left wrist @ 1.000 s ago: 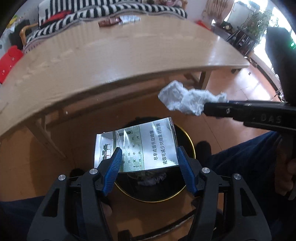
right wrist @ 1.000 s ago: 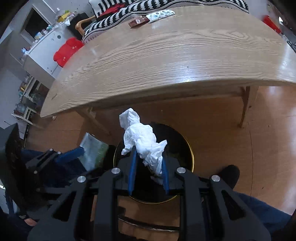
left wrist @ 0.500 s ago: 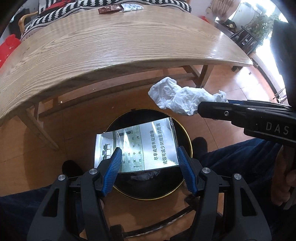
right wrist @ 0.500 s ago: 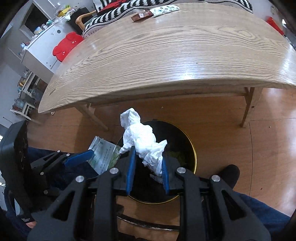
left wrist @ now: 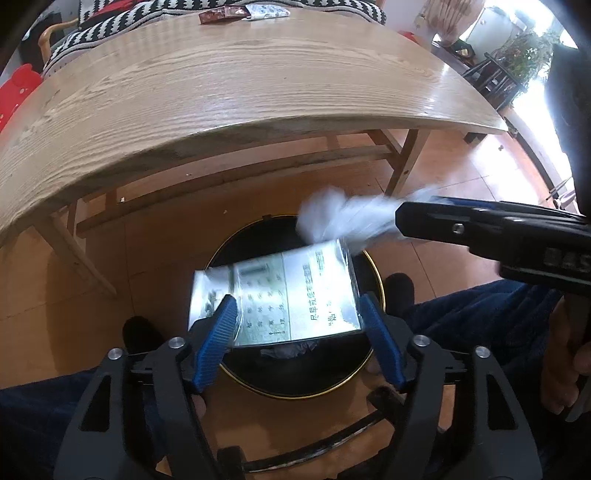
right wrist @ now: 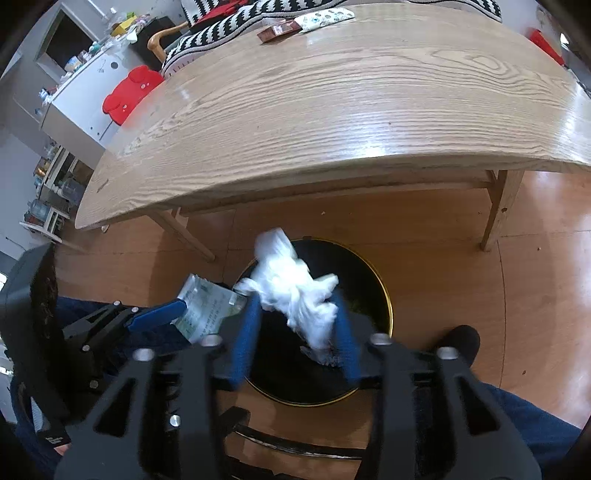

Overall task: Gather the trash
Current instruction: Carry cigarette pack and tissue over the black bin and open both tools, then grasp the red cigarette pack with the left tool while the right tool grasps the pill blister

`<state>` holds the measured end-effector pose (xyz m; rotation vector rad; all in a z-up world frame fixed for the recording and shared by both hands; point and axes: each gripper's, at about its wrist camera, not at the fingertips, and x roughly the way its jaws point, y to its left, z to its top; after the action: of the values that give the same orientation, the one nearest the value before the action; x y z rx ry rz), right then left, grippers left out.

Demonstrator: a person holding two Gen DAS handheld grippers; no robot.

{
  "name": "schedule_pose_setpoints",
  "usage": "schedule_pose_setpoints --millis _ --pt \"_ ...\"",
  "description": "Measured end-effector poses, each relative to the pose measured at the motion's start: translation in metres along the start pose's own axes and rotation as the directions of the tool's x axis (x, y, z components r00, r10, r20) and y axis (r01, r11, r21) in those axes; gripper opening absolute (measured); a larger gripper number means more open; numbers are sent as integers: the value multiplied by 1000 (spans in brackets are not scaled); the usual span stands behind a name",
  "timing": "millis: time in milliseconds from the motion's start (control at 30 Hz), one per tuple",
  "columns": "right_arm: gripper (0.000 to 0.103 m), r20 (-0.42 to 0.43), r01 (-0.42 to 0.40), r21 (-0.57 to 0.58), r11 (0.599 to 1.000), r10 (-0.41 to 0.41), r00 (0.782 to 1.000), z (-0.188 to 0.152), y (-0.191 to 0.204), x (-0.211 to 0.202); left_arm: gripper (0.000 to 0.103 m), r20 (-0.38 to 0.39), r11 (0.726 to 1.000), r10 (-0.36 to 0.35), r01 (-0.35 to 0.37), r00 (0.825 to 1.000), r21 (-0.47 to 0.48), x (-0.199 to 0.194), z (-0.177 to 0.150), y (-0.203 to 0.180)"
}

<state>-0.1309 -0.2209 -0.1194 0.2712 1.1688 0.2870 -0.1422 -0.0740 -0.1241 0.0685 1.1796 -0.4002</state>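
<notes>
My left gripper hangs over a black round bin with a gold rim. Its jaws are opening, and a silvery printed cigarette pack sits blurred and loose between the blue pads. In the right wrist view my right gripper is over the same bin. Its jaws are also opening, and a crumpled white tissue is blurred between the pads with gaps on both sides. The pack shows to its left. A brown wrapper and a white patterned packet lie at the table's far edge.
A long wooden table stands just beyond the bin, its legs on the orange floor. A person's legs in blue trousers and dark shoes flank the bin. A striped sofa sits behind the table.
Both grippers' jaws have spread apart. The tissue has come loose from the right pads and slumped lower; the pack has tilted and blurred between the left pads.
</notes>
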Motion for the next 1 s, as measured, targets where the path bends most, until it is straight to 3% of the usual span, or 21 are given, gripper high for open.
schedule_pose_setpoints --millis 200,767,1000 --pt "69 6 -2 0 1000 2 1000 0 0 -2 82 4 1000 -2 2 1000 -5 0 0 0" --pt "69 8 0 -2 1000 0 1000 0 0 -3 83 -2 1000 3 -3 1000 -15 2 1 3" --pt "71 110 -52 -4 999 53 993 11 7 -39 83 54 1000 -26 27 998 -13 -26 11 4"
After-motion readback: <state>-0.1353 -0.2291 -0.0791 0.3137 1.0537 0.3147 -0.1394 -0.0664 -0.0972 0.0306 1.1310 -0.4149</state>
